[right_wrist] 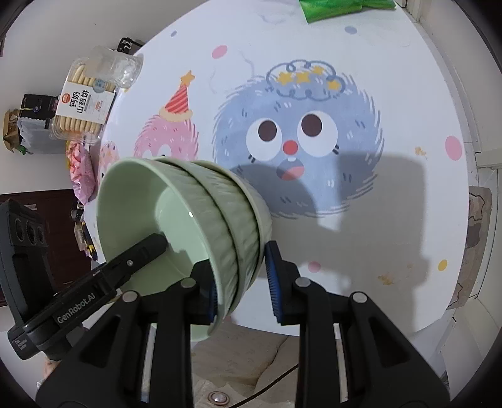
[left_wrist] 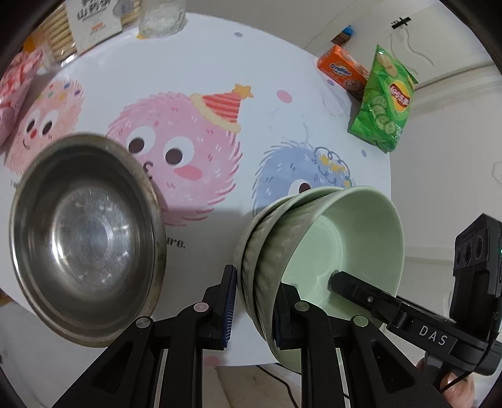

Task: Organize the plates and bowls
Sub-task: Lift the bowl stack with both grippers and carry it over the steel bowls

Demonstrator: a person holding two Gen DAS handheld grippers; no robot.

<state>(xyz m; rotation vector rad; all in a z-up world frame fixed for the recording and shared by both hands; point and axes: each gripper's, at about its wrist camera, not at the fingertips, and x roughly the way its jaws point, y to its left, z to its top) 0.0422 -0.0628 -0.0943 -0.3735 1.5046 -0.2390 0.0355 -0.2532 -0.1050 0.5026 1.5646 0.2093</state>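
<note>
Two or three nested pale green ribbed bowls (left_wrist: 317, 251) are held tilted above the round cartoon tablecloth (left_wrist: 282, 62). My left gripper (left_wrist: 254, 307) straddles the stack's rim, one finger outside with a small gap, the other inside. My right gripper (right_wrist: 241, 279) straddles the opposite rim of the same stack (right_wrist: 188, 213), its outer pad slightly off the wall. Each gripper's finger reaches into the bowl in the other's view. A steel bowl (left_wrist: 84, 241) sits at the left of the table.
A green chip bag (left_wrist: 386, 97) and an orange cookie box (left_wrist: 342, 70) lie at the far right edge. A cracker tray (right_wrist: 91, 100), a glass jar (left_wrist: 161, 17) and a pink packet (right_wrist: 81, 172) sit at the far left. The table's near edge is just below the grippers.
</note>
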